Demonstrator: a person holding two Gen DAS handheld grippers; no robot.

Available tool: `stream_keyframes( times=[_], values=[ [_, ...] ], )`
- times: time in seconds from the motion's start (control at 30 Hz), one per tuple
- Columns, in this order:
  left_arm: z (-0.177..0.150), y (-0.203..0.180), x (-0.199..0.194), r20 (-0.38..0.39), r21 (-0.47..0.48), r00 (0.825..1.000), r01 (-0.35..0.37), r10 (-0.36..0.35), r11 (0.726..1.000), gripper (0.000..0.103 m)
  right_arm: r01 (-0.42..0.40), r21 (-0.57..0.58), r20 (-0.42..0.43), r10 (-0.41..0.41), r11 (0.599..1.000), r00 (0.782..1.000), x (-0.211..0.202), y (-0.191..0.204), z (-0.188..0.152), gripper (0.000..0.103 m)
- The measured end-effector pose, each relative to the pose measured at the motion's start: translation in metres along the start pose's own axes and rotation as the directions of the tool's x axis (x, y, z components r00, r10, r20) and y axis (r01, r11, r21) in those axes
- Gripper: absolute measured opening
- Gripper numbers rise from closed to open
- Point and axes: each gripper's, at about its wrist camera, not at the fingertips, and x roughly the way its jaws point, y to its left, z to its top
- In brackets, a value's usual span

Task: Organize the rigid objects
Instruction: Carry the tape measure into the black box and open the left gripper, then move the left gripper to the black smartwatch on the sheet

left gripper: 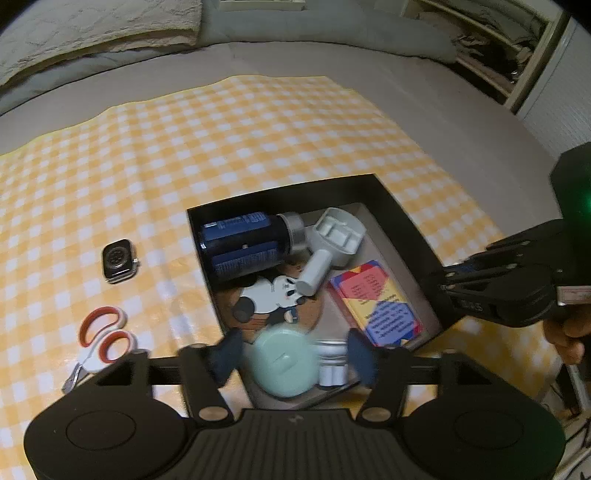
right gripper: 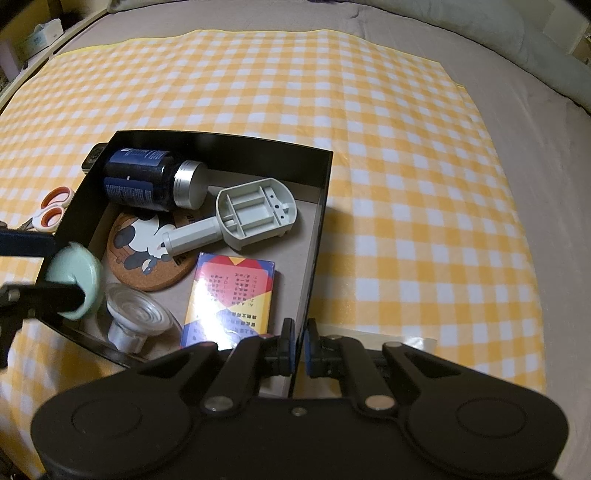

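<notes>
Left gripper (left gripper: 291, 354) hovering over the near corner of the black open-topped cardboard box (left gripper: 402, 218), jaws released around a round mint-green plastic disc (left gripper: 284, 365), blurred. Right gripper (right gripper: 298, 345) clenching the box's near wall. Lying outside on the yellow checked cloth (left gripper: 221, 140): orange-handled scissors (left gripper: 103, 339).

grey bed (left gripper: 424, 122), pillows (left gripper: 92, 33), open shelves (left gripper: 491, 40)
</notes>
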Motion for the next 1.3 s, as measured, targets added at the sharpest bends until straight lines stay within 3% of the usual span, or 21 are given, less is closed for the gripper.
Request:
stream_keyframes(
  times=[0.07,0.47,0.77,0.97,1.3],
  values=[
    [-0.001,-0.002,-0.001,0.0,0.011,1.0,-0.015,0.015,1.0,0.08,0.002,-0.002,0.001,-0.002,1.0,1.0,0.0,0.001,0.0,0.006],
    [-0.005,-0.001,-0.002,-0.02,0.024,1.0,-0.021,0.022,0.999,0.097,0.002,-0.001,-0.001,-0.002,1.0,1.0,0.001,0.001,0.001,0.006],
    [-0.008,-0.001,-0.003,-0.017,0.025,1.0,-0.023,0.024,0.999,0.102,0.004,-0.001,-0.003,-0.004,1.0,1.0,0.001,0.001,0.001,0.006],
    [-0.004,0.015,-0.015,0.036,-0.011,0.999,-0.029,0.03,1.0,0.103,0.004,-0.001,-0.002,-0.004,1.0,1.0,0.001,0.002,0.001,0.006],
    [0.005,0.078,-0.035,0.121,-0.159,0.982,-0.122,0.142,0.98,0.103,0.005,-0.002,-0.003,-0.005,1.0,1.0,0.001,0.002,0.001,0.006]
  ],
)
